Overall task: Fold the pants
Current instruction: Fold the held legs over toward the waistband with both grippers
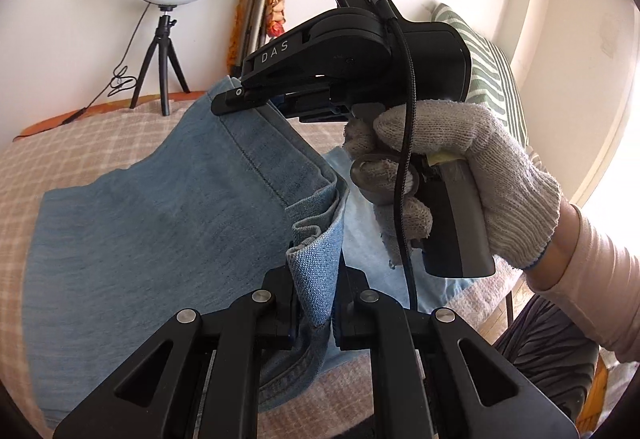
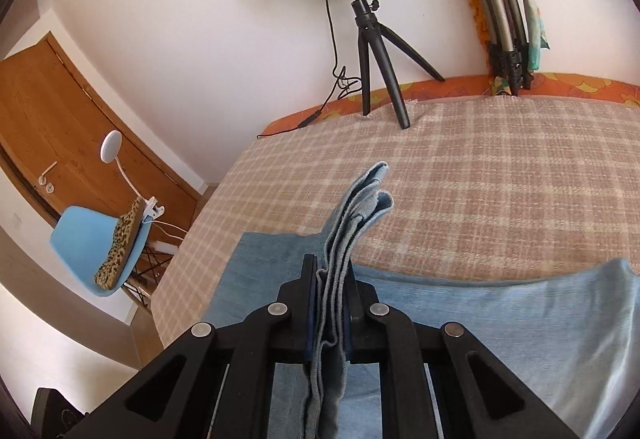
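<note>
Light blue denim pants (image 1: 160,223) lie on a bed with a beige checked cover (image 1: 80,143). My left gripper (image 1: 316,287) is shut on a bunched corner of the pants and holds it raised. My right gripper (image 2: 330,291) is shut on several layers of the pants' edge (image 2: 360,207), which stick up past the fingers. In the left wrist view the right gripper (image 1: 236,99) shows above, held by a gloved hand (image 1: 460,175), its tip pinching the far end of the same lifted edge. More of the pants (image 2: 500,319) lies flat to the right.
A ring light on a small black tripod (image 2: 372,51) stands on the bed's far edge by the wall, with its cable trailing. Folded tripod legs with orange cloth (image 2: 508,19) lean at the back right. A blue chair (image 2: 100,251) and a wooden door (image 2: 60,119) are left of the bed. A striped pillow (image 1: 492,75) lies at the right.
</note>
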The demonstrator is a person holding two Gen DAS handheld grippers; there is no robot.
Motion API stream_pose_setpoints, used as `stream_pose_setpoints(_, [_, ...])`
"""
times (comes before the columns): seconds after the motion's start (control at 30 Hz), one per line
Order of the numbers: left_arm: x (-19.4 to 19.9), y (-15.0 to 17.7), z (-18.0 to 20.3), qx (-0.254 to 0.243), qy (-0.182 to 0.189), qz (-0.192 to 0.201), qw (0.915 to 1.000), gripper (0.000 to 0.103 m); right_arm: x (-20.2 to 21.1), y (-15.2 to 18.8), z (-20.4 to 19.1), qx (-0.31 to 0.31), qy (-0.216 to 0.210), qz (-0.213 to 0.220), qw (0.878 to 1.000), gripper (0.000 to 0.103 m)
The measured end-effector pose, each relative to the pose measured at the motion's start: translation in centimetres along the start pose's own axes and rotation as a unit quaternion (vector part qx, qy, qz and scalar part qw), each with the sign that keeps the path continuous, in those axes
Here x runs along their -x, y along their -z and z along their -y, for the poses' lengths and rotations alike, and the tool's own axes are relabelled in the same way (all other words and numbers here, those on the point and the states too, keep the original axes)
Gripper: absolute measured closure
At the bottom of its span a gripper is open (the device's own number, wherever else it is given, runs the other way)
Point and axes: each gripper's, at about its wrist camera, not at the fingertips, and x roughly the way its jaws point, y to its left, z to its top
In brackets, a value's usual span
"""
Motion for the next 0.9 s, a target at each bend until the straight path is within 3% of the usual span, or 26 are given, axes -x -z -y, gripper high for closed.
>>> stream_pose_setpoints(0.37, [-5.0, -0.6, 7.6, -0.043, 0.080, -0.030, 0.9954, 0.093, 9.0, 1.8, 9.7, -0.056, 0.042, 0.049, 0.996, 0.097])
stream_pose_setpoints(0.9, [-10.4, -2.0, 16.4, -0.080, 0.174, -0.048, 0.9803, 0.093, 19.2, 3.4, 19.7, -0.116, 0.121, 0.107, 0.980, 0.098])
